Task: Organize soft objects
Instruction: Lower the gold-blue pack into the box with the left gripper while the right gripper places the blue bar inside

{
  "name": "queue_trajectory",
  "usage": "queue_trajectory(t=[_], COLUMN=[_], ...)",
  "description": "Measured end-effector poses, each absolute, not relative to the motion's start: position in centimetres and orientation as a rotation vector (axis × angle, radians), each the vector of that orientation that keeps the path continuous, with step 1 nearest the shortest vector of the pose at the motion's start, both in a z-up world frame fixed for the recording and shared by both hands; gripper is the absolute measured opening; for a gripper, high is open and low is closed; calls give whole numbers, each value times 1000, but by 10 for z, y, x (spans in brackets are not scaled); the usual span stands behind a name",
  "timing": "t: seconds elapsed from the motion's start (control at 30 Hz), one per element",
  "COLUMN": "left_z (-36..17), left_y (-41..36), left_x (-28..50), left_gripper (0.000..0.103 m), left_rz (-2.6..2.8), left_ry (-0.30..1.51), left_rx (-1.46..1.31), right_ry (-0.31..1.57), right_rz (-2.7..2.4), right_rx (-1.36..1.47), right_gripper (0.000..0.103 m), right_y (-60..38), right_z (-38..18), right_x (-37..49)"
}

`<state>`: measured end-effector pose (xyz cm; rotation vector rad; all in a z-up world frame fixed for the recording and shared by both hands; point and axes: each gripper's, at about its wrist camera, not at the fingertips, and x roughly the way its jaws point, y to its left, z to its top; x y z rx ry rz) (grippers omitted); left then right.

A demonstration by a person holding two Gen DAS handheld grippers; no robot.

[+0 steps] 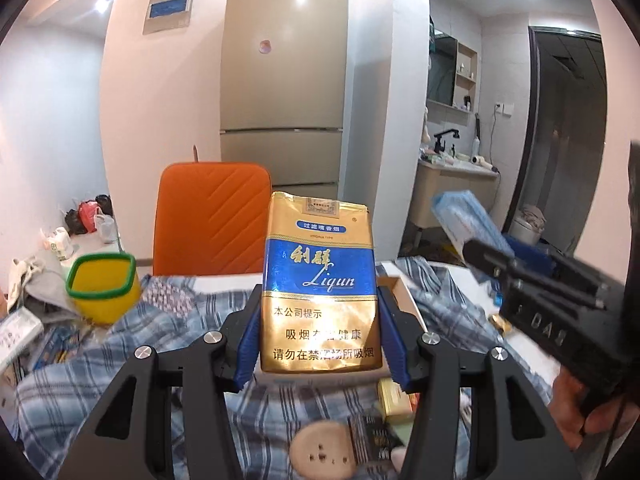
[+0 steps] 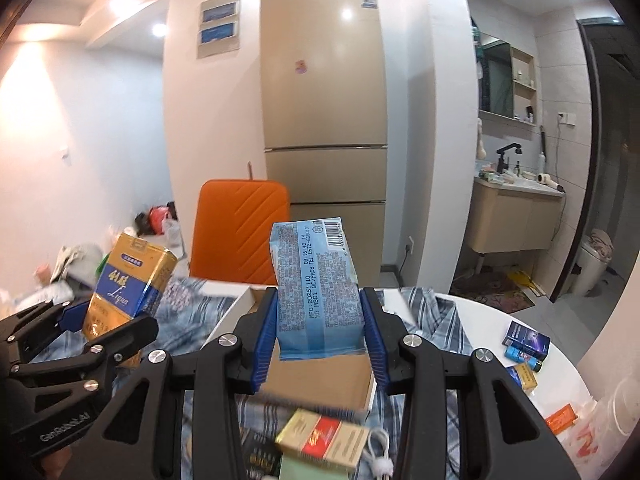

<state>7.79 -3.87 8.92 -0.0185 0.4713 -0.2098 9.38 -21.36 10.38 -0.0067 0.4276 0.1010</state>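
Note:
My left gripper (image 1: 318,316) is shut on a gold and blue soft cigarette pack (image 1: 318,280), held upright above the table; the pack also shows at the left of the right wrist view (image 2: 128,288). My right gripper (image 2: 320,324) is shut on a light blue tissue packet (image 2: 316,280), held upright over an open cardboard box (image 2: 320,380). The right gripper and its packet (image 1: 468,220) appear at the right of the left wrist view. A blue plaid shirt (image 1: 140,344) lies crumpled over the table.
A yellow cup with a green rim (image 1: 104,288) stands at the left. An orange chair (image 1: 212,220) is behind the table, a fridge (image 1: 284,80) beyond it. Small boxes (image 2: 524,344) lie on the white table at the right. A gold and red pack (image 2: 324,440) lies below.

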Motion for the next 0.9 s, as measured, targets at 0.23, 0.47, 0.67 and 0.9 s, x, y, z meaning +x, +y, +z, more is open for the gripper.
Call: queue_trajectory(t=[0.23, 0.47, 0.67, 0.9], left_z=[85, 41, -6, -42], left_y=[-45, -43, -38, -37], left_x=[117, 157, 180, 197], left_gripper=[51, 52, 52, 52], left_rz=[-189, -183, -202, -192], left_ry=[483, 593, 724, 844], left_rx=[2, -3, -18, -18], right_ry=[453, 590, 732, 862], right_rz=[66, 62, 58, 83], right_rx=[32, 45, 60, 74], right_gripper=[43, 43, 42, 43], right_y=[-221, -224, -226, -226], right_z=[89, 41, -5, -42], right_x=[123, 157, 184, 202])
